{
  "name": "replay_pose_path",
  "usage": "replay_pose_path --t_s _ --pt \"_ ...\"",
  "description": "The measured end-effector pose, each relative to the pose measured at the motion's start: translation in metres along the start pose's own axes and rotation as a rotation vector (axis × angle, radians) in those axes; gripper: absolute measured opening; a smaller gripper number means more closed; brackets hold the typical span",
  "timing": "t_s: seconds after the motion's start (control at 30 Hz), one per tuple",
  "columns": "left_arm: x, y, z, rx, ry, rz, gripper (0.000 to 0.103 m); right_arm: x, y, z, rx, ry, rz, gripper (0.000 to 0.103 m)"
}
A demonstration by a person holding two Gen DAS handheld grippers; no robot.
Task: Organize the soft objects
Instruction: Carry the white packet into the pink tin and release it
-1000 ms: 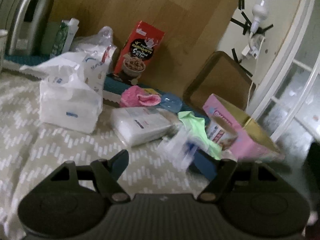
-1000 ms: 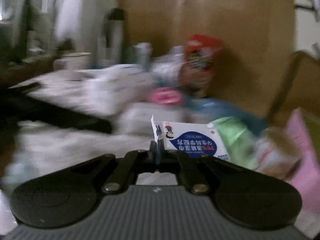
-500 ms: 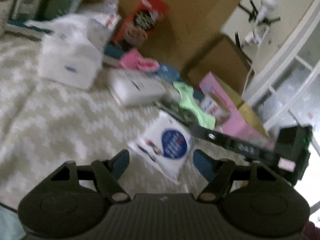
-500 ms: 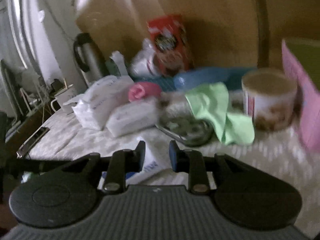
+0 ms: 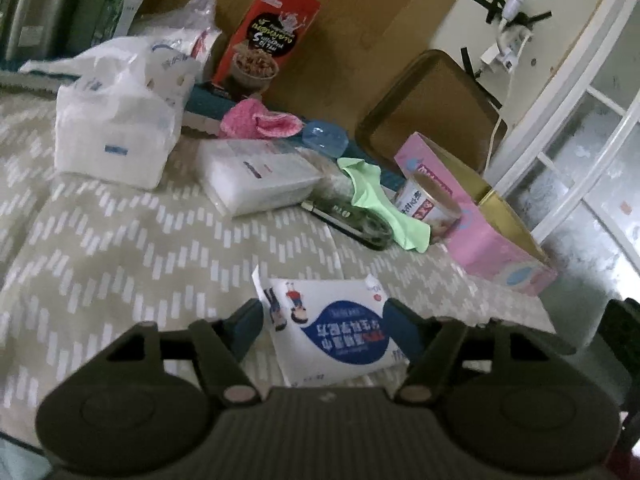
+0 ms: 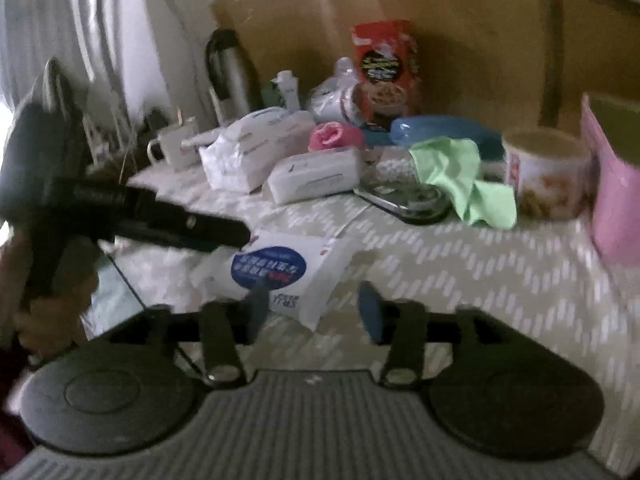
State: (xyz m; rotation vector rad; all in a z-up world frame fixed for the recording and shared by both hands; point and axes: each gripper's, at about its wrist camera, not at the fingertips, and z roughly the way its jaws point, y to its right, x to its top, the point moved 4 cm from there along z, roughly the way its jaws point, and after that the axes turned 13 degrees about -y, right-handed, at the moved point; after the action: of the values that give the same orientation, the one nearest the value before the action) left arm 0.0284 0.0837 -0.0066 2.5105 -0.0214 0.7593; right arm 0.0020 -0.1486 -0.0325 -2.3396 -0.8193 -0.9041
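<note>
Tissue pack (image 5: 336, 330) is framed by L gripper (image 5: 326, 326), jaws closing for pickup, not yet pinched; R gripper (image 6: 314, 310) is opening, empty, pack released onto tablecloth (image 5: 120, 264).

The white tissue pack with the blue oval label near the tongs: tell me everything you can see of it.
The small white soft plastic tissue pack with a blue oval label lies flat on the beige chevron-patterned cloth, its print upside down to both cameras, cartoon figures at one end, one sealed corner sticking up. It sits between the closing left tongs; whether the pads press it is unclear. The opening right tongs are beside it, holding nothing.
</note>
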Motion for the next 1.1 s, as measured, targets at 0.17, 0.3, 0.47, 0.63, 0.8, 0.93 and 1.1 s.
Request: replay_pose_path --t_s 0.17,0.3,0.47,0.63,0.8,0.93,1.1 --pt "-0.007 0.013 0.011 0.047 -0.029 0.074 0.064 -0.005 -0.018 0.016 -0.043 -0.034 -0.144 0.057" --pt "0.001 0.039 0.019 0.099 -0.027 0.150 0.064 -0.006 -0.027 0.022 -0.110 -0.014 -0.195 0.053" --pt "0.035 0.099 0.027 0.028 0.033 0.287 0.064 -0.002 -0.009 -0.015 -0.223 0.129 -0.154 0.053" --pt "0.074 0.173 0.072 -0.042 0.051 0.392 0.064 0.004 0.035 -0.064 -0.411 0.252 -0.107 0.053" --pt "0.107 0.227 0.130 -0.079 0.029 0.437 0.063 0.008 0.099 -0.095 -0.534 0.292 0.007 0.053" --pt "0.117 0.248 0.172 -0.083 -0.021 0.427 0.063 0.010 0.145 -0.105 -0.580 0.303 0.109 0.053" --pt "0.118 0.256 0.194 -0.057 -0.032 0.401 0.064 0.013 0.187 -0.099 -0.704 0.285 0.231 0.057"
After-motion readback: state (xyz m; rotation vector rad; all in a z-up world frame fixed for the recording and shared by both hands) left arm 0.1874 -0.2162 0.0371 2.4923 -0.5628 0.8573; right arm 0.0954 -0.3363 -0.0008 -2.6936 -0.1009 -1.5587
